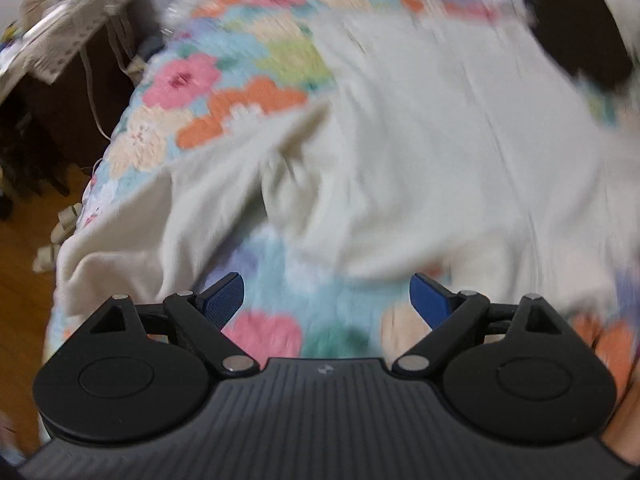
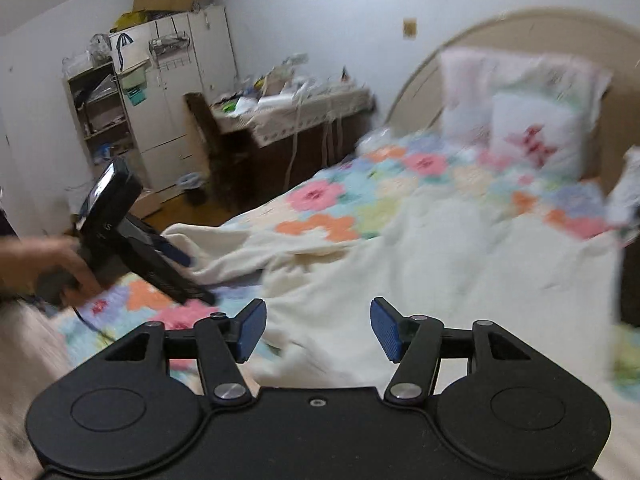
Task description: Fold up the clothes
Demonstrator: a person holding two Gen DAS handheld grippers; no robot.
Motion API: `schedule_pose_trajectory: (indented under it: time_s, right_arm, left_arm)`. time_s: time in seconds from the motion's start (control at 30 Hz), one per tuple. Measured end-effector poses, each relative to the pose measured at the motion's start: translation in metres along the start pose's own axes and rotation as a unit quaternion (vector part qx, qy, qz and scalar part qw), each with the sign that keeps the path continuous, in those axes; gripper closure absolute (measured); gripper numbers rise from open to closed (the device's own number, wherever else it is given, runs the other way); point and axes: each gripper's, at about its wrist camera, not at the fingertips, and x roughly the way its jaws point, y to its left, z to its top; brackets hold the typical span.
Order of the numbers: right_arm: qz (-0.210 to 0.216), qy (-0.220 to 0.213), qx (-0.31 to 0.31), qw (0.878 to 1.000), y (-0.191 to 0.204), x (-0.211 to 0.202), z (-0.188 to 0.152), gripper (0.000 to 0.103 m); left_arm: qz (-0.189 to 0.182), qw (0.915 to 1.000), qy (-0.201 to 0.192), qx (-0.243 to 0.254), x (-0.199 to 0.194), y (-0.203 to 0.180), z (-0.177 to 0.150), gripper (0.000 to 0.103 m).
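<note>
A cream-white garment (image 1: 420, 140) lies spread and rumpled on a flowered bedspread (image 1: 208, 80); it also shows in the right wrist view (image 2: 440, 260). My left gripper (image 1: 326, 300) is open and empty, just above the garment's near edge. It also shows at the left of the right wrist view (image 2: 176, 254), near a sleeve-like part of the garment. My right gripper (image 2: 318, 330) is open and empty above the garment's near part. The left wrist view is blurred.
The bedspread (image 2: 360, 184) covers a bed with pillows (image 2: 532, 136) and a curved headboard (image 2: 520, 28). A cluttered dark desk (image 2: 288, 120) and white cabinet (image 2: 172, 92) stand left of the bed. Wooden floor (image 1: 20, 280) and slippers (image 1: 60, 232) lie at the bed's left.
</note>
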Motion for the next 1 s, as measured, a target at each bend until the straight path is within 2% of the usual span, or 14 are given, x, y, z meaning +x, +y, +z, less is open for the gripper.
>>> schedule_pose_trajectory:
  time_s: [0.07, 0.17, 0.27, 0.3, 0.4, 0.47, 0.57, 0.63, 0.73, 0.77, 0.8, 0.87, 0.9, 1.0]
  right_arm:
    - [0.003, 0.019, -0.011, 1.0, 0.007, 0.039, 0.005, 0.04]
    - [-0.01, 0.048, -0.05, 0.998, 0.023, 0.092, 0.003, 0.04]
    - [0.003, 0.066, -0.059, 0.996, 0.03, 0.132, 0.0, 0.04]
    - [0.011, 0.07, -0.059, 0.996, 0.032, 0.144, -0.002, 0.04]
    - [0.022, 0.08, -0.064, 0.994, 0.037, 0.172, 0.0, 0.04]
    - [0.019, 0.082, -0.082, 0.993, 0.04, 0.185, 0.005, 0.04]
    - [0.019, 0.087, -0.104, 0.991, 0.042, 0.204, 0.017, 0.039]
    - [0.029, 0.092, -0.1, 0.99, 0.041, 0.219, 0.025, 0.038]
    - [0.041, 0.099, -0.092, 0.99, 0.046, 0.246, 0.033, 0.031]
    - [0.041, 0.102, -0.092, 0.99, 0.049, 0.256, 0.034, 0.026]
    - [0.037, 0.106, -0.095, 0.989, 0.054, 0.266, 0.034, 0.024]
    - [0.024, 0.113, -0.103, 0.988, 0.064, 0.284, 0.032, 0.023]
    - [0.014, 0.117, -0.108, 0.987, 0.069, 0.293, 0.031, 0.023]
    - [-0.023, 0.129, -0.116, 0.985, 0.078, 0.314, 0.026, 0.023]
  left_arm:
    - [0.02, 0.9973, -0.031, -0.064, 0.012, 0.017, -0.003, 0.013]
    - [0.037, 0.9875, -0.037, -0.149, 0.037, 0.048, -0.013, 0.013]
    - [0.045, 0.9825, -0.019, -0.18, 0.052, 0.076, -0.028, 0.013]
    - [0.056, 0.9817, -0.028, -0.18, 0.05, 0.086, -0.035, 0.013]
    - [0.116, 0.9748, -0.017, -0.189, 0.049, 0.117, -0.052, 0.013]
    - [0.13, 0.9692, -0.032, -0.207, 0.047, 0.135, -0.059, 0.013]
    - [0.127, 0.9594, -0.035, -0.249, 0.055, 0.162, -0.068, 0.013]
    - [0.104, 0.9595, -0.041, -0.259, 0.063, 0.176, -0.068, 0.012]
    - [0.066, 0.9667, -0.037, -0.245, 0.084, 0.185, -0.061, 0.009]
    - [0.071, 0.9672, -0.035, -0.241, 0.09, 0.184, -0.059, 0.009]
    - [0.078, 0.968, -0.035, -0.236, 0.096, 0.183, -0.057, 0.013]
    - [0.099, 0.9717, -0.052, -0.208, 0.098, 0.176, -0.052, 0.054]
    - [0.092, 0.972, -0.059, -0.208, 0.096, 0.178, -0.049, 0.074]
    - [0.056, 0.9696, -0.089, -0.221, 0.081, 0.188, -0.041, 0.077]
